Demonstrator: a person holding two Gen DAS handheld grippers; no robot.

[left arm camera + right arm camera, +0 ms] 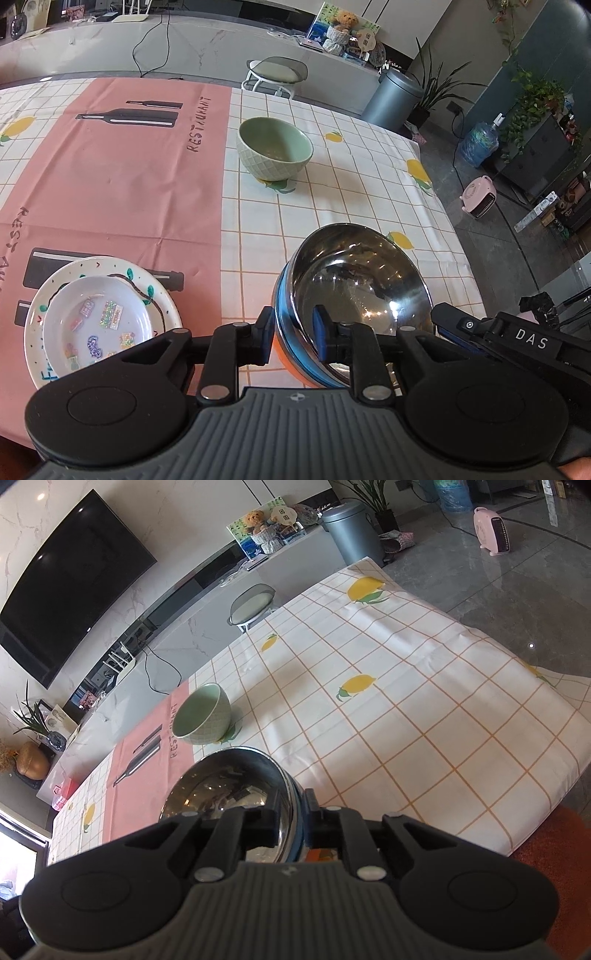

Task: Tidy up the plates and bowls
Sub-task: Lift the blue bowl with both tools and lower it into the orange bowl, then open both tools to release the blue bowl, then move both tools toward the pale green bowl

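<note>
A steel bowl with a blue band and orange underside sits near the table's front right. My left gripper straddles its near left rim, one pad outside and the blue pad inside with a gap to the wall, so it is open. My right gripper is shut on the steel bowl's right rim; its black body shows in the left wrist view. A green bowl stands upright farther back. A small stickered plate lies stacked on a larger leaf-painted plate at the left.
A checked lemon tablecloth with a pink placemat covers the table; its right edge drops to the floor. Beyond stand a stool, a grey bin and a pink heater. An orange rug lies below the near corner.
</note>
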